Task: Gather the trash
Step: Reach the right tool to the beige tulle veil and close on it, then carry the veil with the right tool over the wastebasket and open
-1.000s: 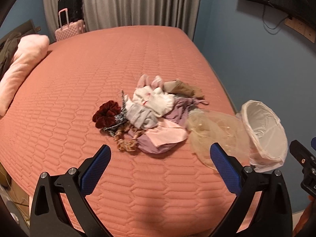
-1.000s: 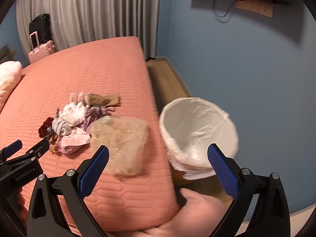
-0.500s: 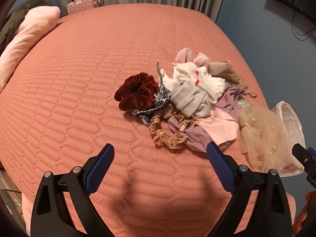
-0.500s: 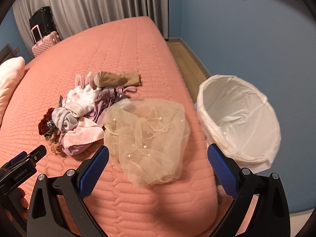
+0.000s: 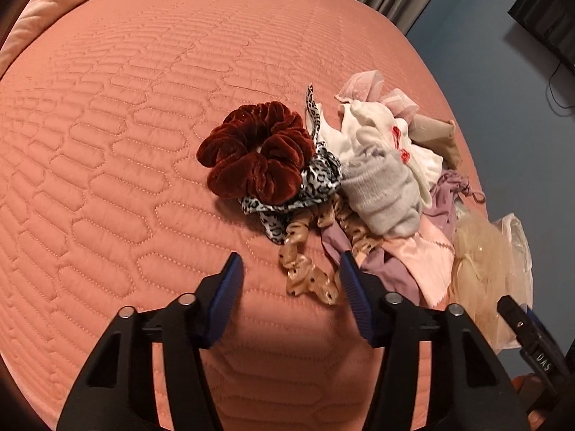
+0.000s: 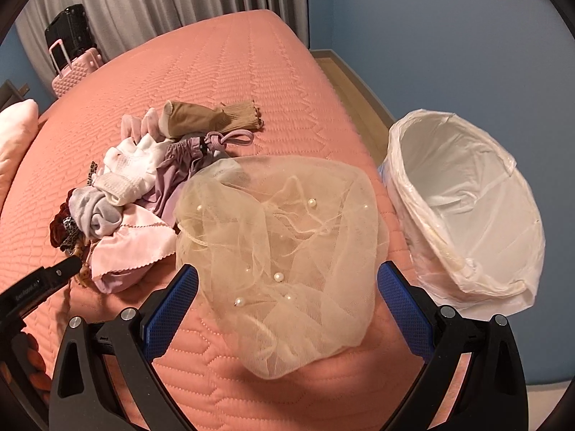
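A heap of small fabric items lies on the salmon quilted bed (image 5: 107, 143). It holds a dark red velvet scrunchie (image 5: 255, 158), a leopard-print scrunchie (image 5: 316, 179), a grey sock (image 5: 384, 190) and a tan spotted scrunchie (image 5: 309, 276). My left gripper (image 5: 291, 273) hovers low over the tan scrunchie. Its jaws are closing with the scrunchie between them, and the left pad is still clear of it. My right gripper (image 6: 285, 287) stands wide open over a cream tulle veil with pearls (image 6: 280, 237). The white-lined bin (image 6: 467, 197) stands beside the bed at the right.
White socks (image 6: 133, 168), purple cloth (image 6: 176, 176), pink cloth (image 6: 133, 244) and a tan stocking (image 6: 201, 116) also lie in the heap. A pink pillow (image 6: 14, 133) sits at the left, and suitcases (image 6: 72, 57) stand by the grey curtains. The blue wall is close behind the bin.
Both grippers have dropped closer to the bed. The left one moved in over the tan scrunchie and its jaws narrowed. The right one came down over the veil, still wide.
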Action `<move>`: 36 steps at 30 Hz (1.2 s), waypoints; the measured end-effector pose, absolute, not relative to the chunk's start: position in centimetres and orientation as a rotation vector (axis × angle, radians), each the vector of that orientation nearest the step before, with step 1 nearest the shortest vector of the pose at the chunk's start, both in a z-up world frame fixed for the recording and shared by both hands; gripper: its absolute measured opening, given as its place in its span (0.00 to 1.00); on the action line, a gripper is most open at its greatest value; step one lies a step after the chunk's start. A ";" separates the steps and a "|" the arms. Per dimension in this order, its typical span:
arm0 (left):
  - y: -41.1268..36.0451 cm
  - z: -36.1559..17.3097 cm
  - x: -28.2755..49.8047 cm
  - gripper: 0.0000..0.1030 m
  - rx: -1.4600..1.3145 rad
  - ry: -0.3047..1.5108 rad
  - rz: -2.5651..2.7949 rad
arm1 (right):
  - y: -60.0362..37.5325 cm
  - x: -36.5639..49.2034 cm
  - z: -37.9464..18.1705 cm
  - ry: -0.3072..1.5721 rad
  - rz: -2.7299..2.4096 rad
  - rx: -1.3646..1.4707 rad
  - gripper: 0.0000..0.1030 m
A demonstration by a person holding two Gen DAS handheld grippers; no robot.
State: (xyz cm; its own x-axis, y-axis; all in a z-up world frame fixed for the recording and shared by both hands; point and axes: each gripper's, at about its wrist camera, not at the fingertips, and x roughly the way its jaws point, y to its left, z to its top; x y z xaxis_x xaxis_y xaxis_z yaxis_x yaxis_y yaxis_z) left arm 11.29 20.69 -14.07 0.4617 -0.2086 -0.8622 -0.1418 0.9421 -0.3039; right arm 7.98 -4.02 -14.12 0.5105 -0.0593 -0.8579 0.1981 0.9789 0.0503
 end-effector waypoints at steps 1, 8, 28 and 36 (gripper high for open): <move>20.7 -14.3 11.5 0.41 -0.358 1.103 -0.041 | -4.0 8.2 -14.4 1.031 -0.155 0.156 0.93; 20.2 -14.8 12.2 0.08 -0.355 1.121 -0.080 | -3.6 8.9 -16.6 1.103 -0.090 0.191 0.44; 14.0 -3.4 8.7 0.06 -0.266 0.900 -0.261 | -3.9 5.1 -4.2 0.849 0.020 0.212 0.06; 7.6 1.0 8.8 0.06 -0.208 0.822 -0.401 | -7.9 3.1 0.6 0.746 -0.039 0.229 0.06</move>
